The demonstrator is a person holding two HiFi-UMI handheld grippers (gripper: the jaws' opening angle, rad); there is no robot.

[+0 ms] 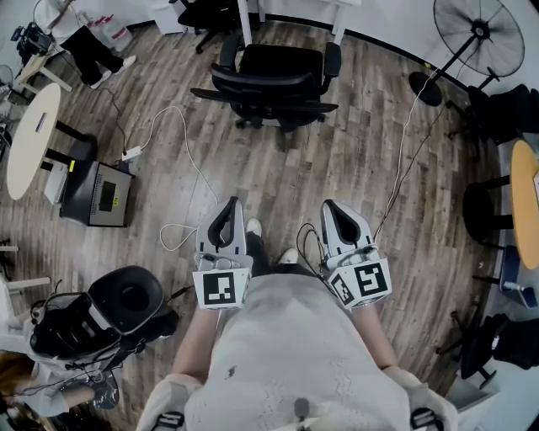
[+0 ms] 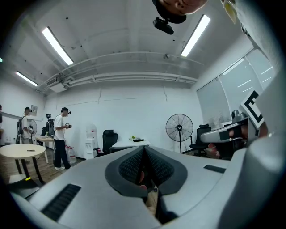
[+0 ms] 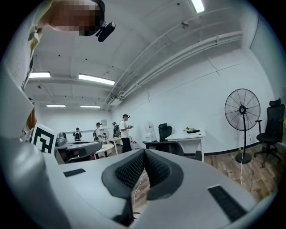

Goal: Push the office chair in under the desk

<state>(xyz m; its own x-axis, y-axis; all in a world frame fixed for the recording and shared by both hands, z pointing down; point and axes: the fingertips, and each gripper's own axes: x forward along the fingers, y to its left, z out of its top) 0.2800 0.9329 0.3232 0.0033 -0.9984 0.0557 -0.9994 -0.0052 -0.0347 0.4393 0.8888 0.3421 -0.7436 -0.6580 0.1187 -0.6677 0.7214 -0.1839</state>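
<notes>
The black office chair (image 1: 274, 80) stands on the wood floor, its back toward me, in front of the white desk (image 1: 341, 17) at the far end. My left gripper (image 1: 229, 206) and right gripper (image 1: 330, 206) are held side by side close to my body, well short of the chair and pointing toward it. Both are shut with nothing between the jaws. The right gripper view looks over the shut right gripper (image 3: 144, 152) to the chair's dark back (image 3: 163, 146) and the desk (image 3: 191, 133). The left gripper (image 2: 144, 150) shows the desk top (image 2: 129, 144) beyond its tip.
A white cable (image 1: 181, 151) loops across the floor left of the chair. A standing fan (image 1: 477, 34) is at far right, a round table (image 1: 34, 139) and a dark box (image 1: 105, 195) at left, a second black chair (image 1: 206, 13) by the desk. A person (image 1: 84, 38) stands far left.
</notes>
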